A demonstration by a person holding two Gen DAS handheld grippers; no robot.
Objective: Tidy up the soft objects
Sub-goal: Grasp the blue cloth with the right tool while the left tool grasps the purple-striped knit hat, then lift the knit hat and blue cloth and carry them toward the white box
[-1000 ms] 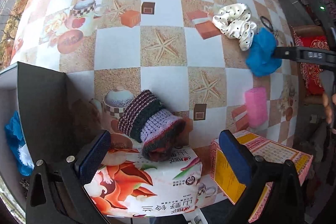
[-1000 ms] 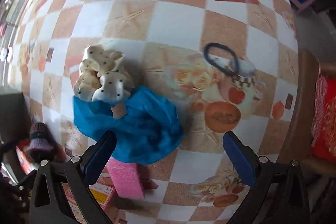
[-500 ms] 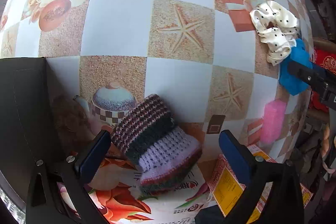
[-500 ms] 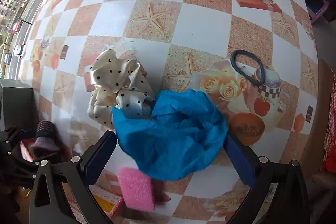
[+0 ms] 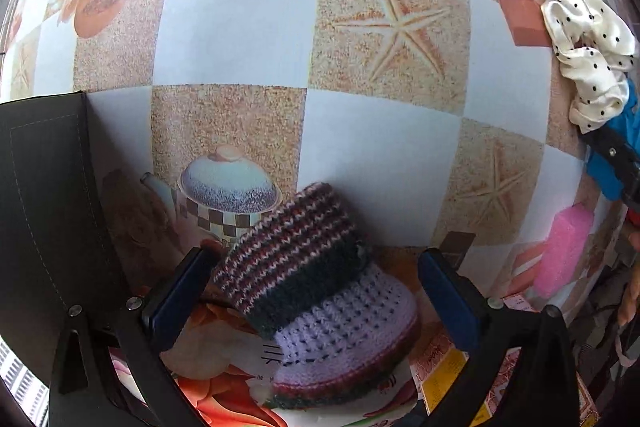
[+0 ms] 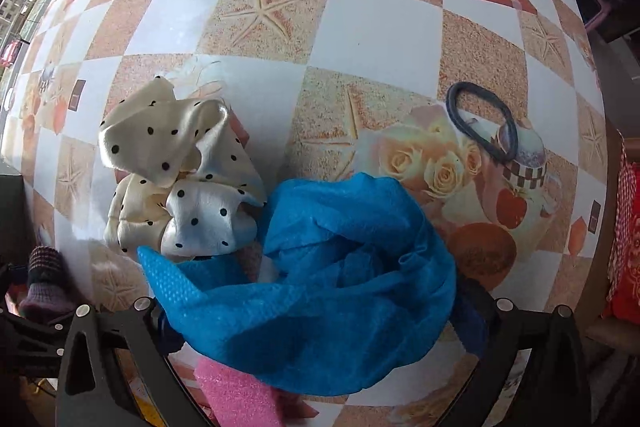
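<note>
Blue cloth (image 6: 320, 291) lies bunched on the tablecloth (image 6: 384, 35), spread between the fingers of the right gripper (image 6: 320, 323), whose jaws stand wide apart around it. The dotted cream scrunchie (image 6: 180, 183) touches its left edge; a pink sponge (image 6: 236, 399) pokes out beneath. The knitted hat (image 5: 312, 291) rests on a tissue pack (image 5: 224, 379) printed with characters too blurred to read, between the spread jaws of the left gripper (image 5: 312, 307). A dark hair tie (image 6: 482, 121) lies apart.

Knitted bootie (image 5: 316, 291): coarse ribbed yarn, matt. Polka-dot scrunchie (image 6: 180, 179): satin cloth, glossy. Blue cloth (image 6: 320, 287): dimpled nonwoven texture, matt. Pink sponge (image 5: 562, 251): porous foam. Surface (image 6: 380, 27): printed covering, slight sheen.
</note>
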